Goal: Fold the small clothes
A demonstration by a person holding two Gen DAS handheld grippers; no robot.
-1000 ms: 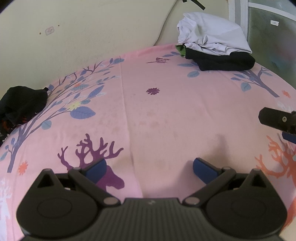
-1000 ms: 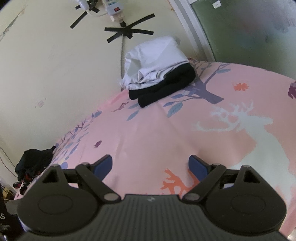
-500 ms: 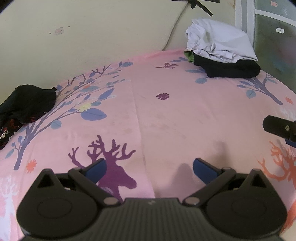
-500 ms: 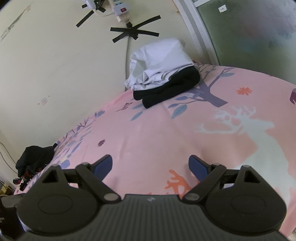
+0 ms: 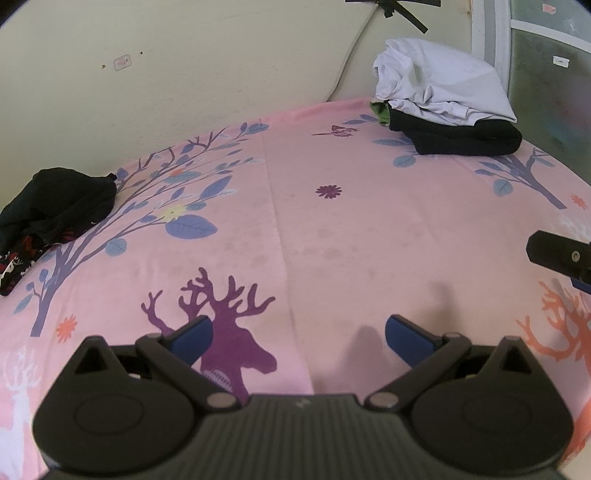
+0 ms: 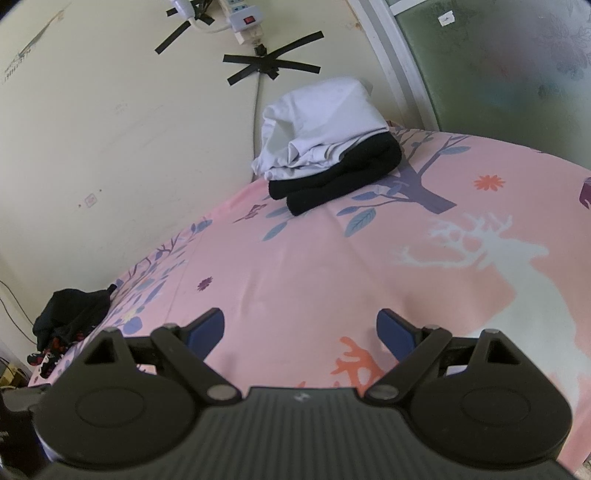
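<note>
Nearby, the left tool [image 5: 297, 334] and right tool [image 6: 300, 328] hover spread apart and empty over the pink bedsheet [image 5: 369, 229]. Farther left, a crumpled dark garment [image 5: 55, 201] waits: soft, light, best pinched at an edge.

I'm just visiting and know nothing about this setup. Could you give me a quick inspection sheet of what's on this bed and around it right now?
Surface: pink bedsheet printed with deer and trees, lying flat, faint stains mid-bed.
Job's things: folded stack, white garment on black ones, at the far corner; crumpled dark clothes pile at the bed's left edge.
Clutter: nothing seen.
Grippers: left gripper open, holding nothing, over the purple deer; right gripper open, holding nothing.
Cables: power strip and a cable held to the wall with black tape.
Surroundings: cream wall, frosted window on the right.
</note>
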